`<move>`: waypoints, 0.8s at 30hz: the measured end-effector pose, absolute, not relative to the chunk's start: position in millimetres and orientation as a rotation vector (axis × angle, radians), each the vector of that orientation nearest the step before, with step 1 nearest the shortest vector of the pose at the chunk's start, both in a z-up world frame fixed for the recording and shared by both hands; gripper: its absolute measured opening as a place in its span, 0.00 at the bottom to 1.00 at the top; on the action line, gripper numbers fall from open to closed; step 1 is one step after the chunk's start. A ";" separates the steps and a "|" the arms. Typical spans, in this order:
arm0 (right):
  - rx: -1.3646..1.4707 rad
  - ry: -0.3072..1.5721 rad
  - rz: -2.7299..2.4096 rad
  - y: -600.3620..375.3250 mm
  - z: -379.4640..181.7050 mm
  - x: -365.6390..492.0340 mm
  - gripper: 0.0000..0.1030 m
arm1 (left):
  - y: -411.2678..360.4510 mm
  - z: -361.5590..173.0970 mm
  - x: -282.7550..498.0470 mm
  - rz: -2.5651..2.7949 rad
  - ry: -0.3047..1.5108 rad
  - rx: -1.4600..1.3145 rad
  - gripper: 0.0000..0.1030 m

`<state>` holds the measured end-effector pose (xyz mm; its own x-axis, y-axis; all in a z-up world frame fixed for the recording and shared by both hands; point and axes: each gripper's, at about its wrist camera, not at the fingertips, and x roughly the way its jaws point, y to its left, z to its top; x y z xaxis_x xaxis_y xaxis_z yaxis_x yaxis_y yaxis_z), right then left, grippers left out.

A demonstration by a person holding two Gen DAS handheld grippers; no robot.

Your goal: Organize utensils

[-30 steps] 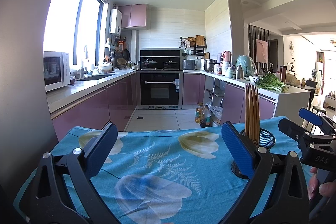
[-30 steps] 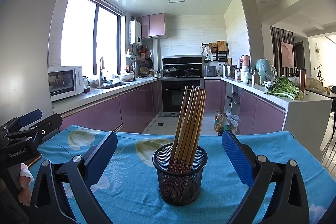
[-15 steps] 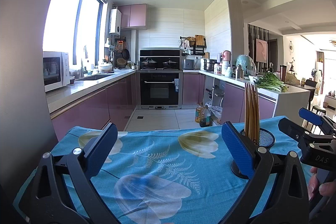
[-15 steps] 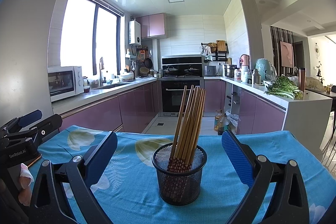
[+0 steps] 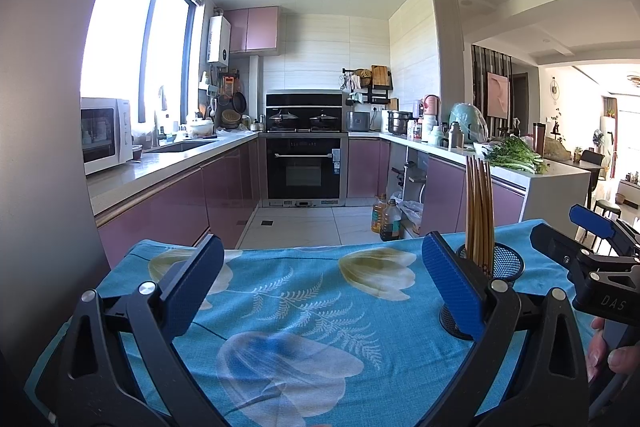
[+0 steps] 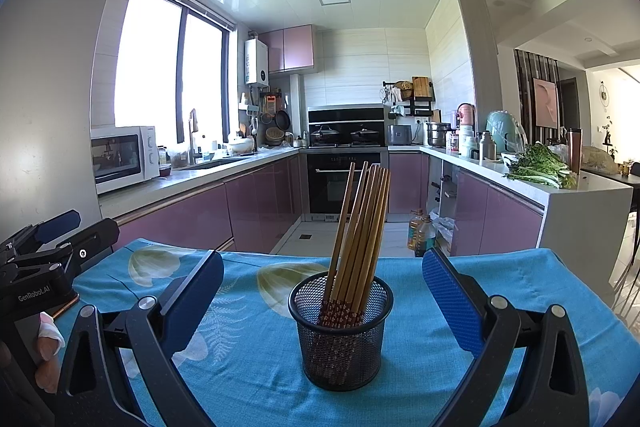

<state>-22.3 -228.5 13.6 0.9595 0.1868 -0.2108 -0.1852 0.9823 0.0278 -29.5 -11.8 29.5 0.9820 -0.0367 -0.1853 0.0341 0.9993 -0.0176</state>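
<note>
The right hand-held gripper (image 6: 322,301) hovers low over the tabletop (image 6: 520,279), which is covered by a blue floral cloth (image 6: 248,367). Its blue-padded jaws are spread wide and hold nothing. A black mesh cup (image 6: 341,331) stands upright on the cloth between the two jaws, clear of both pads. A bundle of wooden chopsticks (image 6: 360,227) sits in it, leaning toward 1 o'clock.

In the left wrist view, the left hand-held gripper (image 5: 318,285) is likewise wide apart and empty above bare cloth. The same cup appears at about 3 o'clock, partly hidden behind the right-side pad, so whether the pad touches it is hard to judge. The other gripper reaches in from the right edge at 3 to 4 o'clock, with fingertips (image 5: 622,359) of the person's hand on its handle.
</note>
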 end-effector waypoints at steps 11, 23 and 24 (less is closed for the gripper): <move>0.013 0.215 0.184 -227.7 12.6 -22.1 0.93 | -12.2 28.2 -29.9 -0.036 0.187 -0.013 0.95; 0.019 0.219 0.186 -225.5 11.9 -20.4 0.93 | -12.5 26.0 -29.9 -0.030 0.189 -0.014 0.95; 0.018 0.218 0.186 -225.7 11.8 -20.4 0.93 | -12.2 25.4 -29.5 -0.029 0.189 -0.016 0.95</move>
